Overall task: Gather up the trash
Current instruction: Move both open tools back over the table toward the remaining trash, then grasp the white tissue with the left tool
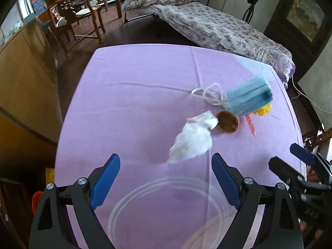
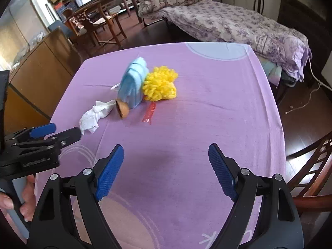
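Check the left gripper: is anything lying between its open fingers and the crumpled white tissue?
Nothing visible. The left gripper is open, and only bare purple tablecloth lies between it and the crumpled white tissue. The brown shell and blue face mask sit beyond the tissue.

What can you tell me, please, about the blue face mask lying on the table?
The blue face mask is a pleated, disposable-looking one, folded or bunched so it stands humped on the purple tablecloth. Its white ear loops trail out on the cloth. It leans against the yellow fluffy clump, and the brown round piece lies at its near end. Neither gripper touches it.
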The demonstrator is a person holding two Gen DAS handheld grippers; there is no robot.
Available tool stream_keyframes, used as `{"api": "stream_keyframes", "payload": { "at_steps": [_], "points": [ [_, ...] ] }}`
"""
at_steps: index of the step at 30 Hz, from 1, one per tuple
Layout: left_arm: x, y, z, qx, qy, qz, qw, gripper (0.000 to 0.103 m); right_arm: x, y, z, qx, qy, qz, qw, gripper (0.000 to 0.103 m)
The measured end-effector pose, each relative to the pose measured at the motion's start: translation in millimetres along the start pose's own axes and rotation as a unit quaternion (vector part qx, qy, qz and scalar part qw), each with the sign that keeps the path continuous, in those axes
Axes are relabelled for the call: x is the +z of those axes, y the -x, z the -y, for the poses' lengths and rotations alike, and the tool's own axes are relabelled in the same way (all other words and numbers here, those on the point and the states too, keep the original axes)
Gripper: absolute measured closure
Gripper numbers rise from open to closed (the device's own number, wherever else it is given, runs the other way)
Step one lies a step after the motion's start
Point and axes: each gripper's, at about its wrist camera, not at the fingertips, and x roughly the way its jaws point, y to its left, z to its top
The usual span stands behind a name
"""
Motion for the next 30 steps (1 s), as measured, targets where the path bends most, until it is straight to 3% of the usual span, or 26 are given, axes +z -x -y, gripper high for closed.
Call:
{"api": "stream_keyframes", "payload": {
  "at_steps": [9,15,20,30],
  "points": [
    [12,-26,12,-0.004,-0.002,-0.013,0.9999,0.025,1,-4,7,-0.001,-0.003,0.004,1.000,0.022],
    [13,-30,14,-0.001,-0.011,-0.006,0.9999,0.048,-1,-4,4,-0.005,-0.006,0.001,1.000,0.022],
    [9,-26,20,-0.003,-0.030,0.001,0.9996,0.078,-2,-6,1,-0.009,0.001,0.005,1.000,0.022],
    [-3,7,-11,-0.006,-0.011,0.034,0.9993,0.081,-3,-9,-7,-0.022,0.006,0.023,0.999,0.022]
  ]
}}
